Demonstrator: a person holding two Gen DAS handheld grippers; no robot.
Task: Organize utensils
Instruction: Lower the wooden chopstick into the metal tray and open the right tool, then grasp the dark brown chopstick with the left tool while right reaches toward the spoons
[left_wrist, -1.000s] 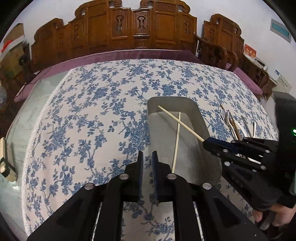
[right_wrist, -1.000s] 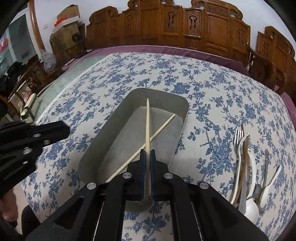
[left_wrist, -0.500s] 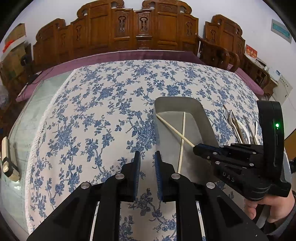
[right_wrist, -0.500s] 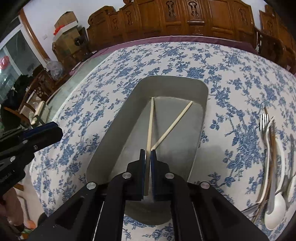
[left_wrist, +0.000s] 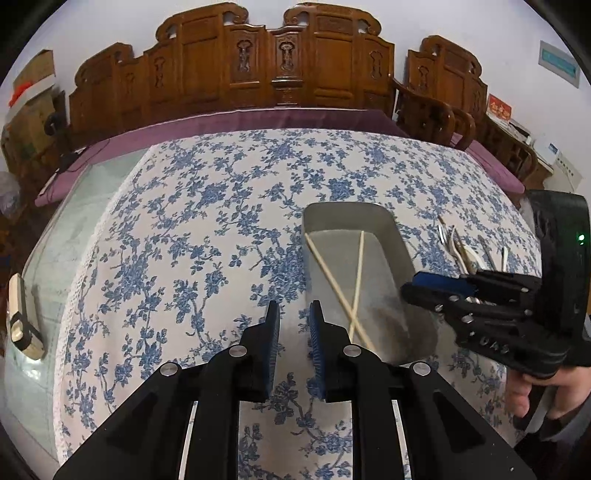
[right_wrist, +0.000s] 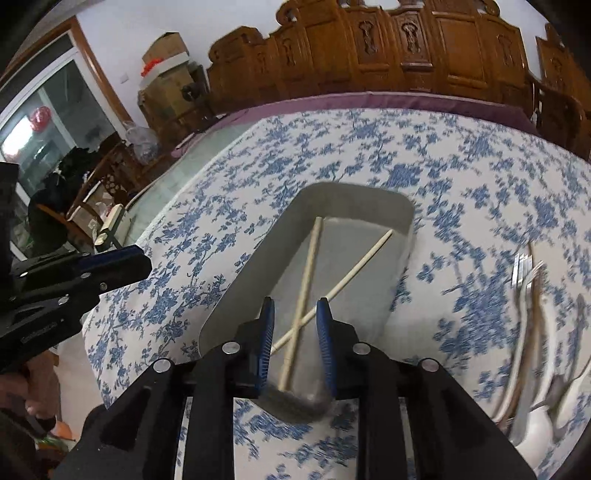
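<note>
the right hand-held gripper (right_wrist: 294, 321) has just been opening; its jaws stand apart, empty, letting two chopsticks (right_wrist: 308, 273) lie crossed in the grey tray (right_wrist: 354, 195). the left hand-held gripper (left_wrist: 294, 321) waits narrow, empty, over the bench (left_wrist: 184, 240); forks (right_wrist: 524, 273) remain beside the tray.

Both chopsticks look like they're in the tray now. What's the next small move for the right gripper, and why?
Probably swing the right gripper toward the forks and spoons lying on the tablecloth beside the tray. Its jaws have just been opening and grip nothing; both chopsticks lie crossed in the tray, so that cutlery is what's left outside.
</note>
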